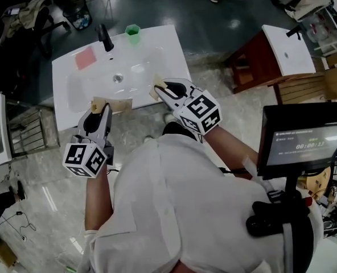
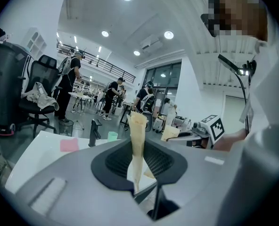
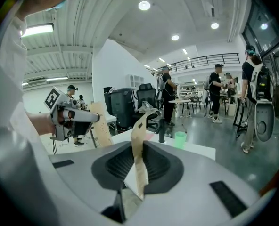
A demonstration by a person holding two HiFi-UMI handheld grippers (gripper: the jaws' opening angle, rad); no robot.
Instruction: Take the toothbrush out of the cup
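- In the head view I see the left gripper (image 1: 99, 111) and the right gripper (image 1: 161, 88) both over the front edge of the white basin top (image 1: 157, 53), apart from each other.
- Only that view shows me the dark screen (image 1: 304, 141) off to the right.
- The left gripper view adds what the head view cannot: its jaws are clenched on the upright left tan strip (image 2: 138, 145), frayed at the top.
- The right gripper view shows its jaws clamped the same way on the right tan strip (image 3: 140, 159), bent at the tip.
- The gripper views also show people (image 2: 69, 84) standing at tables far behind the basin.
- The cup (image 1: 132, 33) is small, pale green and upright at the back edge, just right of the black tap (image 1: 105, 37) and well apart from both grippers.
- I can't make out the toothbrush in any view.
- A pink pad (image 1: 85, 57) lies near the back left corner.
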